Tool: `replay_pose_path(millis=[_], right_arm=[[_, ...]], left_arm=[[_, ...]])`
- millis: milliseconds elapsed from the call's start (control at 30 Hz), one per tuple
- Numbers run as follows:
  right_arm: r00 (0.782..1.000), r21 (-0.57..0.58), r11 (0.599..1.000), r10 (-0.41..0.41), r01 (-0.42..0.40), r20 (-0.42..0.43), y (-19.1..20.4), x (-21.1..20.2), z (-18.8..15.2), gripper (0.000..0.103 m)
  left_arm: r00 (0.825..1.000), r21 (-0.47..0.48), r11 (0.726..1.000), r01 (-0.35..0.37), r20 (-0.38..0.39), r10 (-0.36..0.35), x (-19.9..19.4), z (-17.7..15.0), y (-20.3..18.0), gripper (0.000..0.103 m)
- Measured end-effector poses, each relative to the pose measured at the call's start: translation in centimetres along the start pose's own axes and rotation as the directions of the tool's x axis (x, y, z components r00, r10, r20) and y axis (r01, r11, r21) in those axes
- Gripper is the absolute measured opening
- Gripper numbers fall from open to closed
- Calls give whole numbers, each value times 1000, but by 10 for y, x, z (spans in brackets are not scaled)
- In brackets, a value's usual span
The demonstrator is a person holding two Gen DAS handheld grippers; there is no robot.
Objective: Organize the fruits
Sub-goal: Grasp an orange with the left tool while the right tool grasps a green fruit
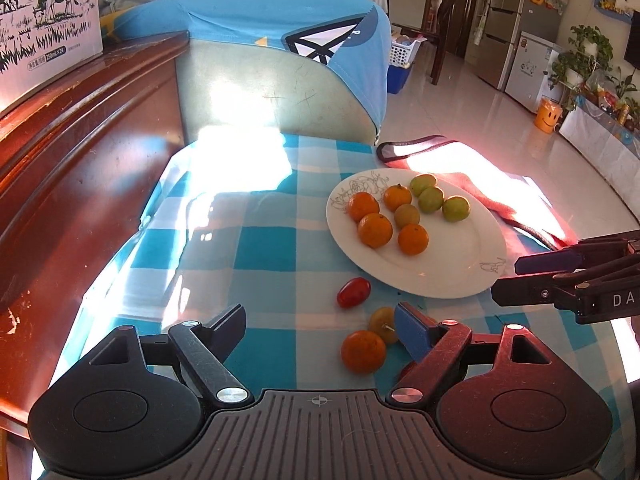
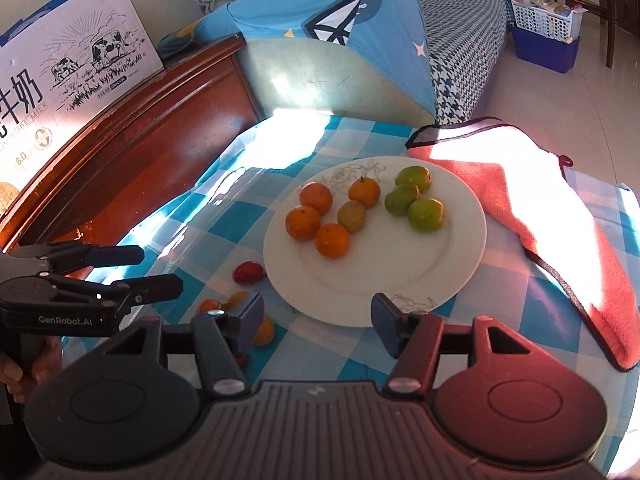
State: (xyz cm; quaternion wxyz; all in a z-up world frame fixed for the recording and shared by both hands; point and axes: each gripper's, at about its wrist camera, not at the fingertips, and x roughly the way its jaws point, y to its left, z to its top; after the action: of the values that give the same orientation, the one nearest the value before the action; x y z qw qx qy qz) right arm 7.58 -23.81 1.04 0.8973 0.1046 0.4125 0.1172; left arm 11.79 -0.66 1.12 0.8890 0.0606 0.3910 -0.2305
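Observation:
A white plate (image 1: pixel 452 264) on the blue checked cloth holds several orange mandarins (image 1: pixel 375 230) and several green ones (image 1: pixel 431 199); it also shows in the right wrist view (image 2: pixel 460 256). Off the plate lie a red cherry tomato (image 1: pixel 353 292), a yellowish fruit (image 1: pixel 382 323) and an orange mandarin (image 1: pixel 363 351). My left gripper (image 1: pixel 320 332) is open, low over the cloth, with the loose fruits just inside its right finger. My right gripper (image 2: pixel 318 322) is open and empty at the plate's near rim. It shows at the right edge of the left wrist view (image 1: pixel 520 280).
A pink towel (image 2: pixel 560 208) lies on the cloth right of the plate. A dark wooden cabinet (image 1: pixel 80 140) with a milk carton box (image 2: pixel 72 64) stands on the left. A sofa with a blue cover (image 1: pixel 280 40) is behind the table.

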Motion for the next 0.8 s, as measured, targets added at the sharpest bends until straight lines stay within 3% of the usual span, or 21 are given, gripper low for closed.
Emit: replay_pose_path(millis=[333,800], right_arm=[[993,-95,992,68,-77,-93,32,11,-31,60],[984,-183,976,91,-119,-152,56,28,-47,56]], left_arm=[[997,9,1000,15,-73,-14,6,-12,9,83],[998,92,995,42,-43,-38,13,-21,1,83]])
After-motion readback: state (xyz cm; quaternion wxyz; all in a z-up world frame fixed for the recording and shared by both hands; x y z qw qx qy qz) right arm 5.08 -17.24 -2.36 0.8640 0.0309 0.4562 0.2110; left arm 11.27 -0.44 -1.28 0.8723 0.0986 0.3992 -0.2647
